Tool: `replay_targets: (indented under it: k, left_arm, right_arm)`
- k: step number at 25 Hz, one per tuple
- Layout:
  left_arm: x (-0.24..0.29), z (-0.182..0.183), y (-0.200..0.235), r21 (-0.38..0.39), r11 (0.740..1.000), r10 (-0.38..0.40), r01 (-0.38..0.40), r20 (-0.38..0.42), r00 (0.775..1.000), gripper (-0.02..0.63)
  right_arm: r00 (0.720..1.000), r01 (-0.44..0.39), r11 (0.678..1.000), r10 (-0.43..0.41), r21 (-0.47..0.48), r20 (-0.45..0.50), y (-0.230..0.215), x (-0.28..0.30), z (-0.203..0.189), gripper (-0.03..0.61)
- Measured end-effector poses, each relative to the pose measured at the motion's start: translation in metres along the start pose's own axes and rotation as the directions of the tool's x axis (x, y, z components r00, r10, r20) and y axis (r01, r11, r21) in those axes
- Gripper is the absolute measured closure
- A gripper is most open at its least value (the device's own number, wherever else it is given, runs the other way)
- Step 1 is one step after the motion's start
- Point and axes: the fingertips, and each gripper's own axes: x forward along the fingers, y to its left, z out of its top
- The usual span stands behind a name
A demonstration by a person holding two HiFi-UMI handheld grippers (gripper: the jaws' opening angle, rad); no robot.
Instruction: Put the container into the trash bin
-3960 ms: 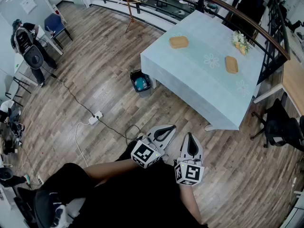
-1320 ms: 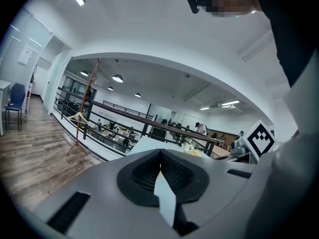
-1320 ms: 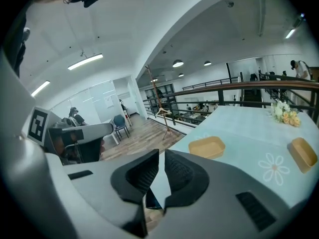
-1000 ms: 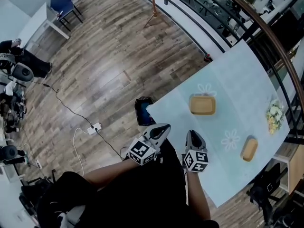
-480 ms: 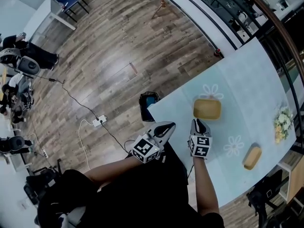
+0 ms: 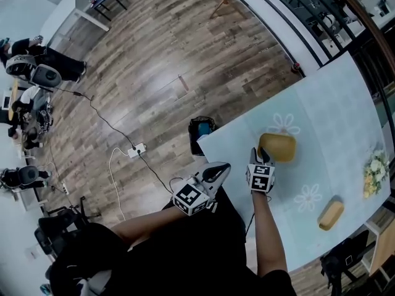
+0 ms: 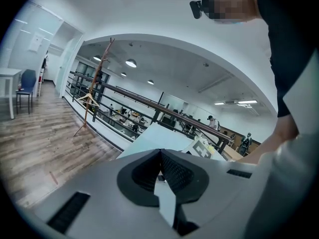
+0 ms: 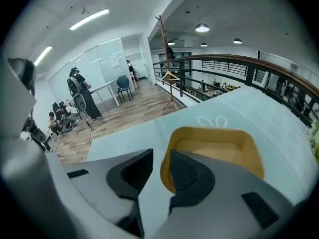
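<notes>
A shallow tan container lies on the pale blue tablecloth near the table's corner. My right gripper reaches over the table, its tips at the container's near rim. In the right gripper view the jaws stand a little apart, open, with the container just ahead and its rim showing in the gap. The small black trash bin stands on the floor beside the table corner, with something blue inside. My left gripper hangs close to my body, shut and empty.
A second tan container and a small bunch of flowers sit further along the table. A power strip with cables lies on the wooden floor. People and equipment are far left. A railing runs behind the table.
My right gripper has stretched forward over the table and reached the container's near rim. The view has drawn closer to the table. The left gripper stays near my body, still shut.
</notes>
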Motion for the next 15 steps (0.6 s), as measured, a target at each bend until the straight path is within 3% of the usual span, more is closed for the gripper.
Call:
replay_targets:
  k: [5,15]
  left_arm:
    - [-0.001,-0.005,0.003,-0.005,1.000,0.008,-0.009,-0.022,1.000,0.600]
    - [-0.030,-0.003,0.022,-0.003,0.999,0.045,-0.045,-0.002,0.999,0.600]
  right_arm:
    - [0.997,0.032,0.998,-0.036,-0.051,-0.068,-0.002,0.015,-0.008,0.480]
    - [0.993,0.116,0.992,-0.118,-0.058,-0.024,-0.002,-0.009,-0.006,0.529]
